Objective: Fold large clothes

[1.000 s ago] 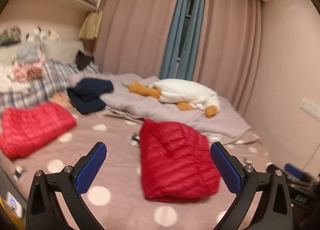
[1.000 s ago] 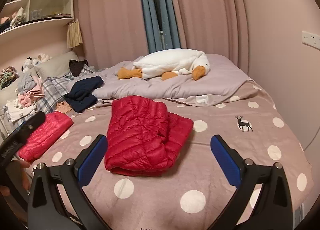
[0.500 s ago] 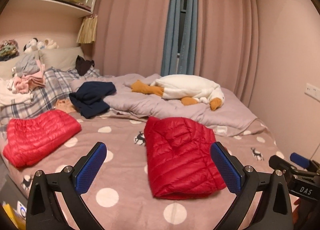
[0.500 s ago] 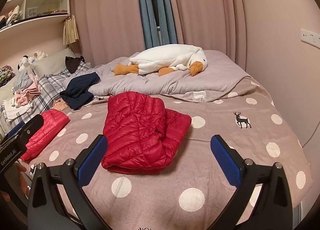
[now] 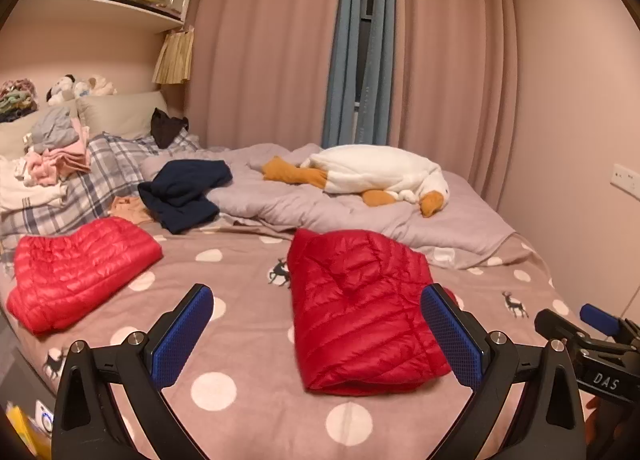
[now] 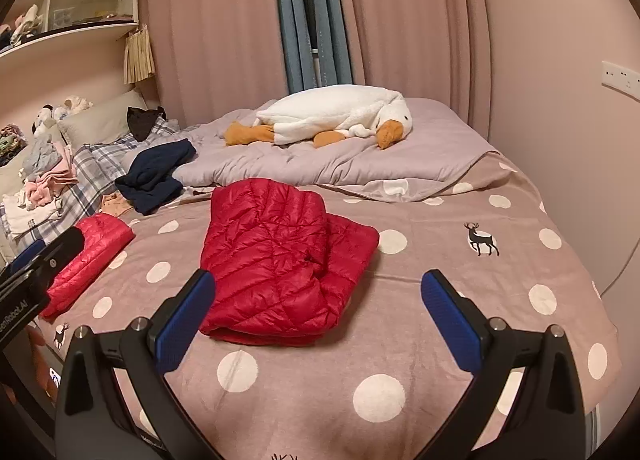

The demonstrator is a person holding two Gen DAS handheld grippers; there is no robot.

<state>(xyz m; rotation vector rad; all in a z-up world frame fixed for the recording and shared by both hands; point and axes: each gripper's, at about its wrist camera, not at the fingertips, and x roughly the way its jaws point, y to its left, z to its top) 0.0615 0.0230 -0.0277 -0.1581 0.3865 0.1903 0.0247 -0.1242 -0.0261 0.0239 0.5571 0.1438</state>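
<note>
Now we hold the left tongs (image 5: 316, 328) spread wide with nothing between their blue pads; the right tongs (image 6: 320, 318) are just as wide and empty; both hover above the spotted bedspread (image 6: 440, 300), touching no cloth. Ahead of us the folded red jacket (image 6: 280, 260) lies flat in the middle of the bed, its long axis running from us towards the grey quilt (image 6: 360, 160), the fold at our end. A second red jacket (image 5: 76, 268), also folded, lies well apart to the left, near the dark blue garment (image 5: 184, 192); a white toy goose (image 6: 340, 116) rests on the quilt.
</note>
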